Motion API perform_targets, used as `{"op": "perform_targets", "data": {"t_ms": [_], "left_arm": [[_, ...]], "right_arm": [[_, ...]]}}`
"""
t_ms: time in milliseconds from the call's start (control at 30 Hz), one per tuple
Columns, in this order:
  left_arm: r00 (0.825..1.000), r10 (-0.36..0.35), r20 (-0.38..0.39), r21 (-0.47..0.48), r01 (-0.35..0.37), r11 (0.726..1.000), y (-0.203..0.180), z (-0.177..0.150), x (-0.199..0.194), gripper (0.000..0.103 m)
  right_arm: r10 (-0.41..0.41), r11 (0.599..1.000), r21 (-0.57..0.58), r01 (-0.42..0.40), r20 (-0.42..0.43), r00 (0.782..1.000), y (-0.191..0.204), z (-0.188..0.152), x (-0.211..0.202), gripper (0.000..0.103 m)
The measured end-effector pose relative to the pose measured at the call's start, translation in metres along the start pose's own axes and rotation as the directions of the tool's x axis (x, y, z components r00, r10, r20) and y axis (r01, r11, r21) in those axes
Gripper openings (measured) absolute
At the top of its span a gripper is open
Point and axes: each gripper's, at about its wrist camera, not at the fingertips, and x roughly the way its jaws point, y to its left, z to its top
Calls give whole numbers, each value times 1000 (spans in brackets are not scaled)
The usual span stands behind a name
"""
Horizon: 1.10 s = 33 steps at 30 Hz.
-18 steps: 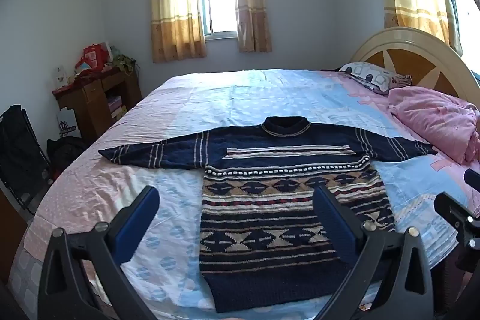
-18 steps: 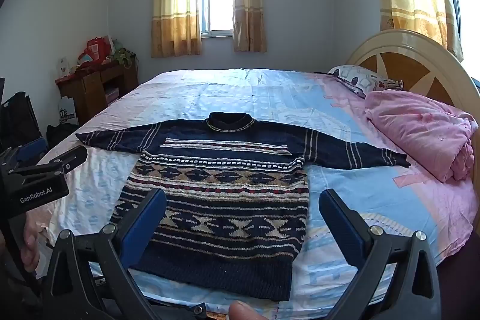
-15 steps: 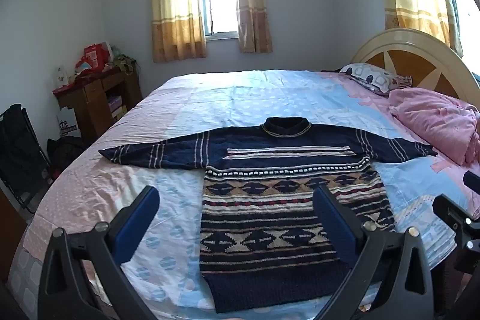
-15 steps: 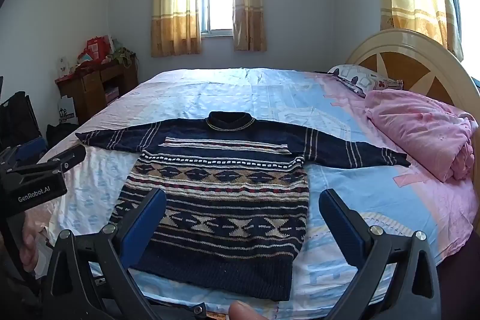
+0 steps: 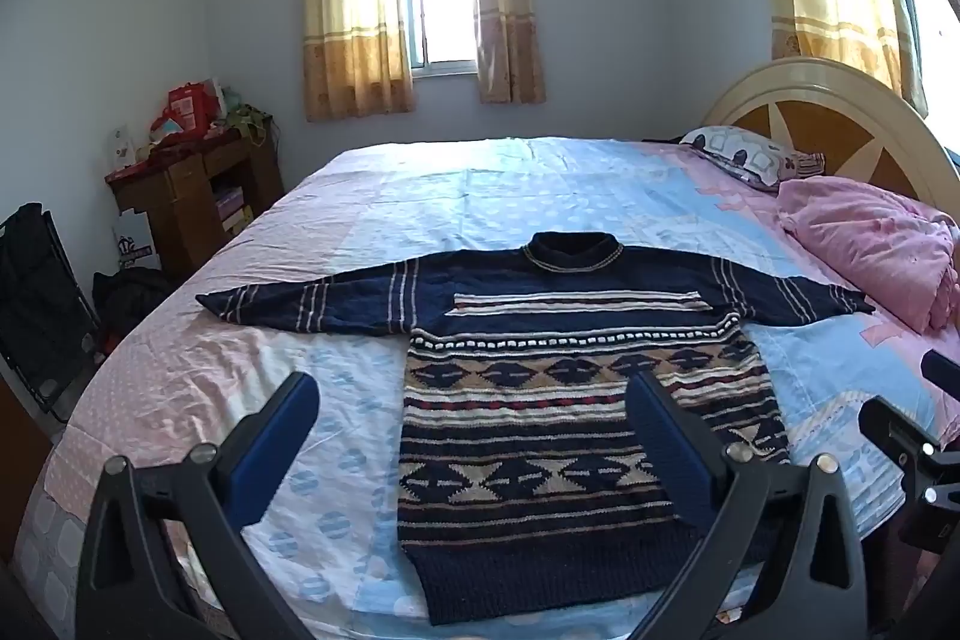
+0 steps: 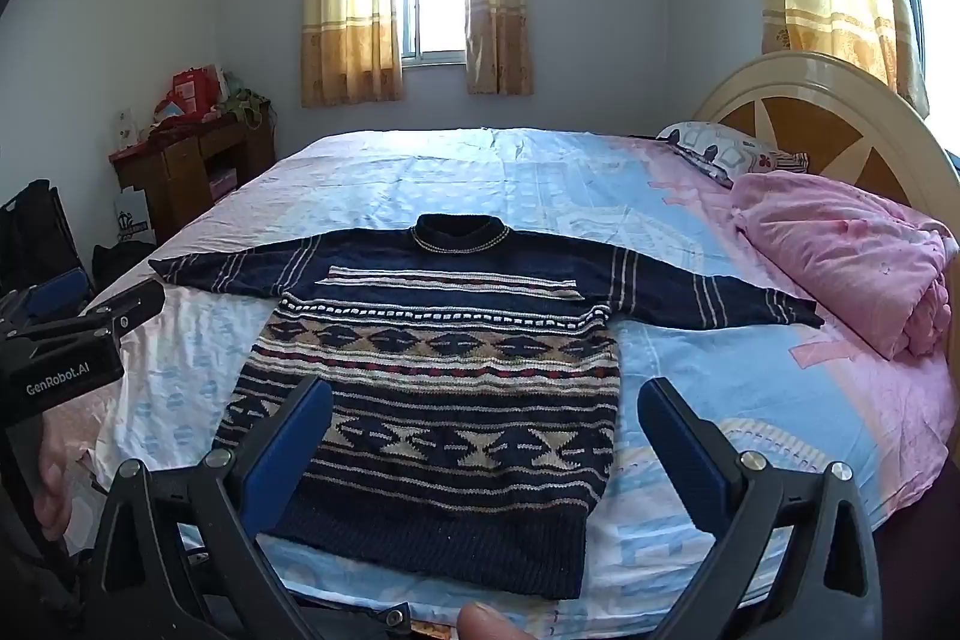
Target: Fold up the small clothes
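**Materials and finishes**

Sweater (image 5: pixel 558 400): coarse knit wool-like cloth, matt, ribbed hem. Bedsheet (image 5: pixel 480 196): thin printed cloth, lightly creased. Quilt (image 6: pixel 840 256) at right: soft pink cloth, rumpled. Headboard (image 6: pixel 828 100): glossy cream frame, wood-look panels. Desk (image 5: pixel 192 196) at left: dark wood. Curtains (image 5: pixel 354 10): sheer cloth. Left gripper (image 5: pixel 471 400) and right gripper (image 6: pixel 483 403): matt black plastic, blue pads, metal screws.

I see sweater (image 5: pixel 570 400) flat on bed (image 5: pixel 420 196), sleeves spread | my left gripper (image 5: pixel 474 430) wide open above hem | dark object far right, possibly other gripper
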Motion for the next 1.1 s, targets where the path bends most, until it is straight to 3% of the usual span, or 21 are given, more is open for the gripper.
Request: {"op": "perform_targets", "data": {"t_ms": [1100], "left_arm": [[1000, 0, -5, -13, 0, 1000, 7, -4, 5, 103]], "right_arm": [[-4, 1000, 7, 4, -17, 1000, -2, -9, 8, 102]]}}
